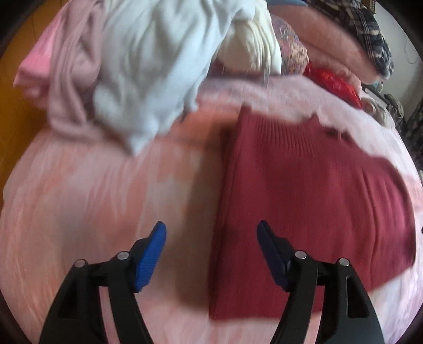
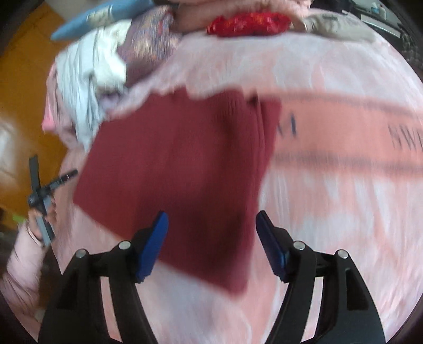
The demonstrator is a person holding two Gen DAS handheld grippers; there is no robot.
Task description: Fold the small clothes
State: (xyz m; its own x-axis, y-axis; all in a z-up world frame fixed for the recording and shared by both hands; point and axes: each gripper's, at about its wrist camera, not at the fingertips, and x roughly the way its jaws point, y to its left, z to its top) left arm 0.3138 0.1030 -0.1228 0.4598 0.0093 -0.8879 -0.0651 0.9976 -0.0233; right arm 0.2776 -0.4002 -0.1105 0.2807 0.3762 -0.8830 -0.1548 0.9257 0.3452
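A dark red ribbed knit garment point(image 1: 304, 201) lies folded flat on the pink bed cover point(image 1: 92, 198); it also shows in the right wrist view point(image 2: 185, 169). My left gripper point(image 1: 211, 238) is open and empty, hovering above the garment's near left edge. My right gripper point(image 2: 212, 227) is open and empty, hovering over the garment's near part. The left gripper's handle and the hand holding it point(image 2: 39, 201) show at the left edge of the right wrist view. Both views are blurred.
A pile of pale blue, white and pink clothes point(image 1: 137, 66) sits at the far left of the bed, seen also in the right wrist view point(image 2: 84, 87). A red patterned item point(image 2: 248, 23) and pillows lie at the back. An orange floor point(image 1: 15, 105) borders the bed on the left.
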